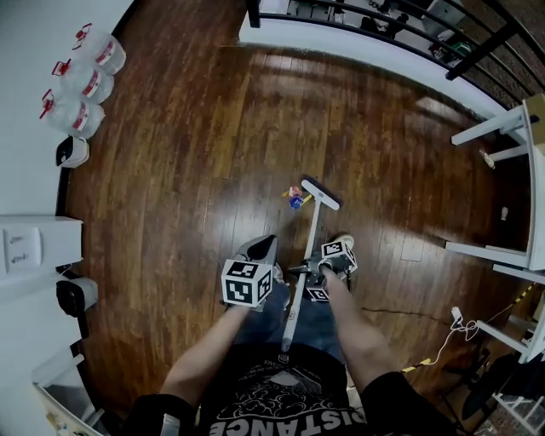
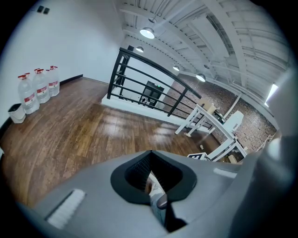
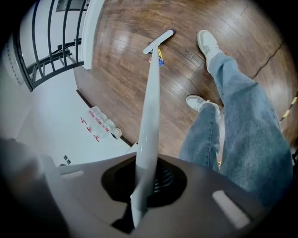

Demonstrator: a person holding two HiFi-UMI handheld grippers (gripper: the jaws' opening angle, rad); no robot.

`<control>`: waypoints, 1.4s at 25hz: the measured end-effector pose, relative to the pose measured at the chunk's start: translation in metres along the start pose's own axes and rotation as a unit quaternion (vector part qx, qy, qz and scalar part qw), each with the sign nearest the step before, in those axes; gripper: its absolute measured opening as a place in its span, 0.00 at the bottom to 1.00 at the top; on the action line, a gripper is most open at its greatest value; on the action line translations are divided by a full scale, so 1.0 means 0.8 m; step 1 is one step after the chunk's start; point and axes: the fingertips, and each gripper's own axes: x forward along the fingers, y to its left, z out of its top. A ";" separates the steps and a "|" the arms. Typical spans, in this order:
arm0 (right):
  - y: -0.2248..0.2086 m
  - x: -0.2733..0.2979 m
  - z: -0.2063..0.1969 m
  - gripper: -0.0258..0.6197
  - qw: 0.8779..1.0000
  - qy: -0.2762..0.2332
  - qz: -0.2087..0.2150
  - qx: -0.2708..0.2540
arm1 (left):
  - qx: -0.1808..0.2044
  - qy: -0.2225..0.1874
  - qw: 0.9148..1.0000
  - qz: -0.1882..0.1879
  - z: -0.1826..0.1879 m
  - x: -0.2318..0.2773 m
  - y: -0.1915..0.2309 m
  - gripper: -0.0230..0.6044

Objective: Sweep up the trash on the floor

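A white broom [image 1: 308, 247] stands on the wooden floor, its head [image 1: 320, 193] right beside a small heap of blue, pink and yellow trash [image 1: 295, 198]. My right gripper [image 1: 313, 271] is shut on the broom's handle [image 3: 150, 116], which runs down to the head [image 3: 158, 41] and the trash [image 3: 160, 59]. My left gripper [image 1: 255, 266] is shut on a thin grey piece [image 2: 156, 199], apparently the handle of a grey dustpan [image 1: 259, 248] hanging just in front of it, left of the broom. The dustpan's body is hidden in the left gripper view.
Several water jugs [image 1: 81, 85] and a small white bin [image 1: 73, 152] line the left wall, near a white cabinet [image 1: 34, 247]. A black railing [image 1: 383, 21] closes the far side. White table legs [image 1: 502, 128] and a cable [image 1: 443, 336] lie right. My shoes [image 3: 207, 42] stand beside the broom.
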 end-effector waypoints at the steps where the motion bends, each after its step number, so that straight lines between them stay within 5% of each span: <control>1: -0.002 0.001 -0.003 0.04 1.000 -0.002 0.000 0.002 | 0.001 0.000 1.000 -0.003 -0.003 -0.002 -0.001 0.04; 18: -0.001 -0.075 0.004 0.04 0.997 -0.071 0.001 -0.035 | 0.033 -0.003 0.999 -0.042 0.002 -0.005 -0.038 0.04; 32: -0.068 -0.193 -0.039 0.04 0.988 -0.099 -0.027 -0.114 | 0.075 0.002 0.993 -0.096 -0.002 0.003 -0.152 0.04; 35: -0.102 -0.232 -0.048 0.04 0.982 -0.106 -0.059 -0.146 | 0.084 0.008 0.991 -0.100 -0.014 0.006 -0.189 0.04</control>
